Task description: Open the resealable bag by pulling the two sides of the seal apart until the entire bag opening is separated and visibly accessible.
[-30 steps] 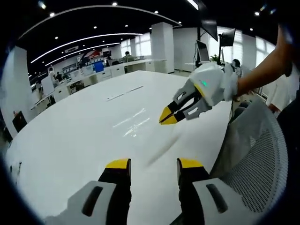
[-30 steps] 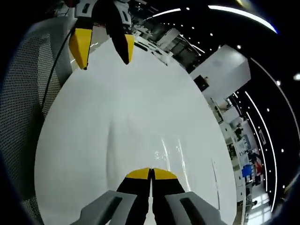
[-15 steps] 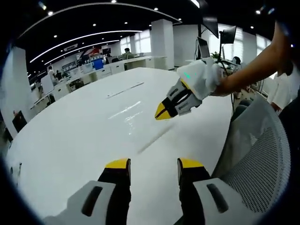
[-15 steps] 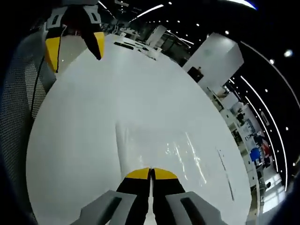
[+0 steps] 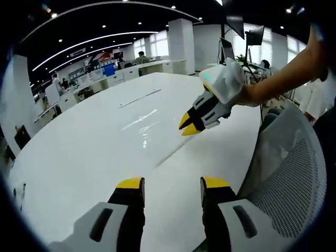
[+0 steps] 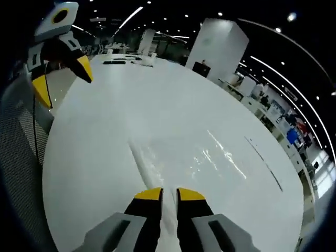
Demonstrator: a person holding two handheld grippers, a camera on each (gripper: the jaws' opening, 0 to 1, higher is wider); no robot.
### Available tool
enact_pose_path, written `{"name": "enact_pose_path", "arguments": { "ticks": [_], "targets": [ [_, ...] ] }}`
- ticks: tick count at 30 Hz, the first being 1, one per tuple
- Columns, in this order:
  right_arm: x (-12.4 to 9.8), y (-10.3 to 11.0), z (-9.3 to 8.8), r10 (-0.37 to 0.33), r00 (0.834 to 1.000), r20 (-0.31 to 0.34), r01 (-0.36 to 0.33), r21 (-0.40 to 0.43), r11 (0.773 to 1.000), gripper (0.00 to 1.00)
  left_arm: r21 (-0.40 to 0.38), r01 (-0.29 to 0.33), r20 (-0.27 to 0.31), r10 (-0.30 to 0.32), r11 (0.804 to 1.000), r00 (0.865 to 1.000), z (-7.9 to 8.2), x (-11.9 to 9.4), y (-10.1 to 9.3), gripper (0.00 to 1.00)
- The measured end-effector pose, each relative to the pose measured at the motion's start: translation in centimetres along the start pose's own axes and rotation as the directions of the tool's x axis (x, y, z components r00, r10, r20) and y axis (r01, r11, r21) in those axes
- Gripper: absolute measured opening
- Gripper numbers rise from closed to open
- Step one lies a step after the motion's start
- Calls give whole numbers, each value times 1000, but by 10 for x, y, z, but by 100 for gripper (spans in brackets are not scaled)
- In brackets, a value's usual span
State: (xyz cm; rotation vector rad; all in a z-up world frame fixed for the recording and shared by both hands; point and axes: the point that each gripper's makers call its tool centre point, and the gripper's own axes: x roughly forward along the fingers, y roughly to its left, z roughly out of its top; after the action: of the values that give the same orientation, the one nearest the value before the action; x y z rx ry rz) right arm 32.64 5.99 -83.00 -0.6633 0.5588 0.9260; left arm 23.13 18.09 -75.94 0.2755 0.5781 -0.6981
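Note:
A clear resealable bag (image 5: 143,122) lies flat on the white table (image 5: 73,157), showing mostly as glare. Its sealed edge (image 5: 171,153) runs as a thin line toward my left gripper (image 5: 168,184), which stands wide open with nothing between its jaws, just short of that edge. My right gripper (image 5: 187,127) hovers over the bag's right end, held by a person's arm (image 5: 283,79). In the right gripper view the bag (image 6: 205,157) spreads ahead, and its seal strip (image 6: 143,157) leads in between the jaws of the right gripper (image 6: 169,193), which stand a narrow gap apart. The left gripper (image 6: 62,79) hangs open at upper left.
A grey mesh chair (image 5: 289,178) stands against the table's near edge, beside the left gripper; its mesh (image 6: 21,173) also borders the table. A thin dark line (image 5: 139,98) crosses the far tabletop. Office desks and a white pillar (image 5: 181,44) lie beyond.
The right gripper's jaws, shut before, now stand slightly apart, and it has turned and dropped lower over the bag's edge. The left gripper has stayed open and still.

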Motion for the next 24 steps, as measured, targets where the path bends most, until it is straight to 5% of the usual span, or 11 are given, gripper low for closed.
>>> {"name": "enact_pose_path", "arguments": {
  "ticks": [10,18,24],
  "targets": [
    [-34,-8,-6,-66,996,60,46,286,957,21,-18,-24,72,25,1000,997,14,-9,-1,48],
    [-68,-4,-9,-108,990,95,66,372,926,33,-18,-76,102,78,997,992,18,-17,7,69],
    [-93,1,-5,-135,982,131,68,419,905,40,-41,-91,122,95,995,988,20,-25,9,70]
  ]
}}
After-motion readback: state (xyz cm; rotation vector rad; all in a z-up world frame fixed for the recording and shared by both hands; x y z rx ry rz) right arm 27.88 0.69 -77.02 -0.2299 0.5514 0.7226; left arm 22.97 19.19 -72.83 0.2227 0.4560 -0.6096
